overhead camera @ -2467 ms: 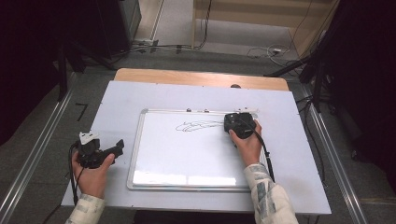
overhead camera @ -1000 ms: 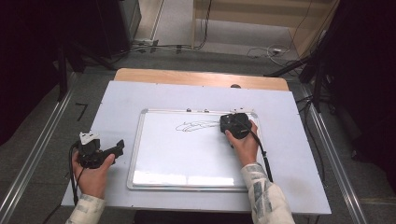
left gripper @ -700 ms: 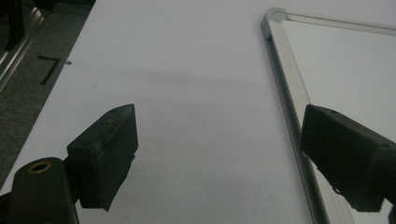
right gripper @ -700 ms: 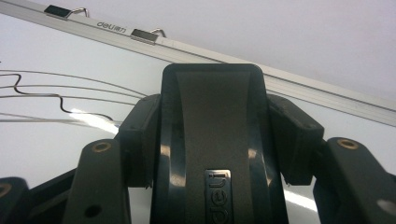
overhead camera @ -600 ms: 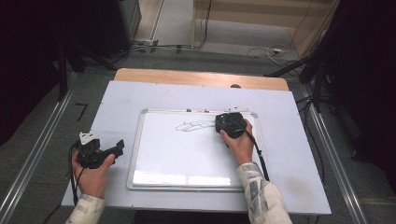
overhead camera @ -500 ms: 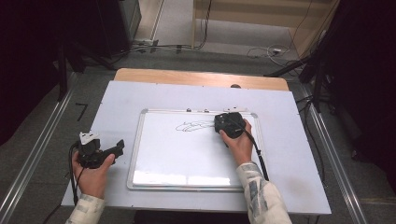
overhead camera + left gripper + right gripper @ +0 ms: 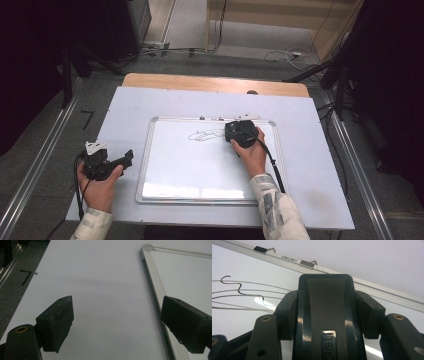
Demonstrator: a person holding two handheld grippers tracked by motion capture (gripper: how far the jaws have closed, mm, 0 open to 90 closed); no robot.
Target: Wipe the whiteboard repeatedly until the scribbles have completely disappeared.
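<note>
A whiteboard with a silver frame lies flat on the white table; thin pen scribbles mark its upper middle. My right gripper is shut on a black eraser, which sits on the board at the scribbles' right end. The jaws press the eraser from both sides. My left gripper rests on the table left of the board, open, with nothing between its jaws; in the left gripper view, the board's left frame runs beside its right jaw.
Two metal clips sit on the board's top frame. The white table top ends at a wooden strip at the back. Metal rails flank the table, and cables lie on the floor beyond.
My right gripper has slid the eraser leftward along the board's top part, toward the scribbles. The left gripper has stayed in place.
</note>
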